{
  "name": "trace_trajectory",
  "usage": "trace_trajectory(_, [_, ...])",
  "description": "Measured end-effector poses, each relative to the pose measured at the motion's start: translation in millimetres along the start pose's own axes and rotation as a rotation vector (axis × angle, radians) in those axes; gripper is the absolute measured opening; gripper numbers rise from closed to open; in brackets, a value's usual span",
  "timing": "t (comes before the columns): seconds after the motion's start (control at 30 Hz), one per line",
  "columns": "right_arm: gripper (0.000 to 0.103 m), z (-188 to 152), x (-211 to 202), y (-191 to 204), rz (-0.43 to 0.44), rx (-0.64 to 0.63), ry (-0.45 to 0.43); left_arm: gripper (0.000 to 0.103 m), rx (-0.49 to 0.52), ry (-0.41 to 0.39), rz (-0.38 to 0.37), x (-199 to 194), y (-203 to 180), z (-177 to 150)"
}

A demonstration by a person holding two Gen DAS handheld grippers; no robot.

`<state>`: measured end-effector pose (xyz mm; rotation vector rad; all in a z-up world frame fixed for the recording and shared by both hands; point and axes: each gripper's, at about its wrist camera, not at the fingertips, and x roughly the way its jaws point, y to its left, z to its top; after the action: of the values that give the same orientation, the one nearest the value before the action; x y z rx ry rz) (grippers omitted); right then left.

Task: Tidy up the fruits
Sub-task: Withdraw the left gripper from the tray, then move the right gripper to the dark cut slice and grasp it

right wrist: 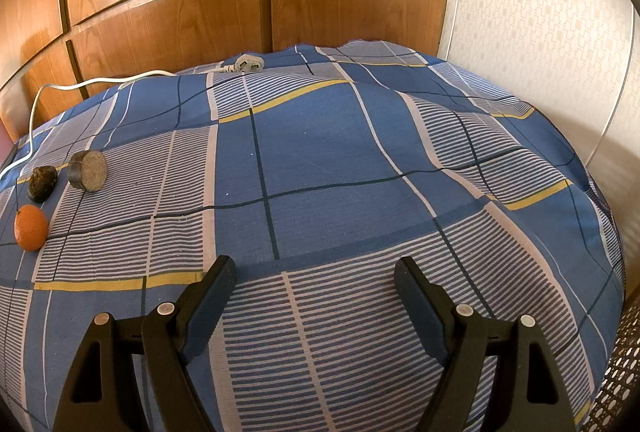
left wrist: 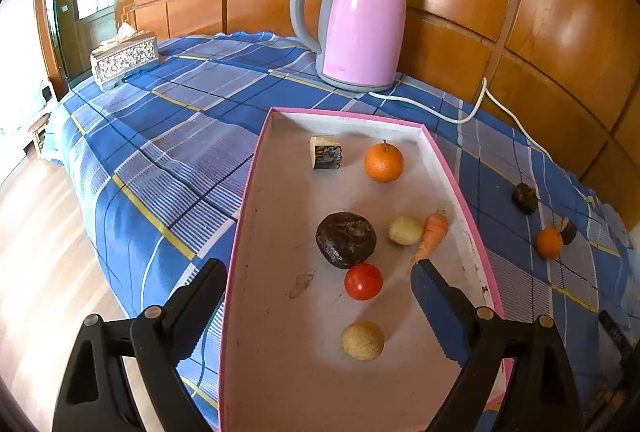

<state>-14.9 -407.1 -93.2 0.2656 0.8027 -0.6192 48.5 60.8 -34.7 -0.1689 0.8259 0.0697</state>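
Note:
A pink-rimmed white tray (left wrist: 276, 384) lies on the blue checked cloth. In it sit an orange (left wrist: 383, 162), a cut block (left wrist: 326, 152), a dark round fruit (left wrist: 346, 239), a pale yellow one (left wrist: 405, 230), a carrot (left wrist: 431, 235), a red tomato (left wrist: 363, 281) and a beige ball-shaped fruit (left wrist: 363, 340). My left gripper (left wrist: 320, 268) stands open above the tray's near end, nothing pinched, the tomato just past its tips. On the cloth to the right lie another orange (right wrist: 31, 227), a dark lump (right wrist: 42, 183) and a dark disc (right wrist: 87, 170). My right gripper (right wrist: 315, 266) hangs open over bare cloth.
A pink kettle (left wrist: 360, 20) stands behind the tray, its white cord (left wrist: 472, 112) running to a plug (right wrist: 245, 65) by the wooden wall. A silver tissue box (left wrist: 124, 60) sits at the far left. The table edge drops to wooden floor (left wrist: 44, 272) on the left.

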Motion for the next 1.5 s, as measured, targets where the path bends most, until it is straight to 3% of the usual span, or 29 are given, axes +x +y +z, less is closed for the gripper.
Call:
trace_trajectory(0.27, [0.083, 1.6, -0.1, -2.8, 0.006, 0.007, 0.021, 0.094, -0.012, 0.008, -0.005, 2.5, 2.5, -2.8])
trace_trajectory(0.47, [0.083, 8.7, -3.2, 2.9, 0.038, 0.034, 0.103, 0.094, -0.024, 0.013, 0.0, 5.3, 6.7, -3.8])
trace_trajectory(0.77, [0.083, 3.2, -18.0, 43.7, 0.176, -0.036, 0.13, 0.094, -0.049, 0.019, -0.005, 6.8, 10.5, -4.4])
trace_trajectory(1.07, [0.08, 22.3, -29.2, 86.5, 0.297, -0.1, 0.123, 0.094, -0.043, 0.018, -0.005, 6.8, 10.1, -4.4])
trace_trajectory(1.5, [0.077, 61.0, -9.1, 143.0, 0.32, -0.146, 0.114, 0.094, -0.041, 0.029, 0.0, 10.8, 11.2, -8.4])
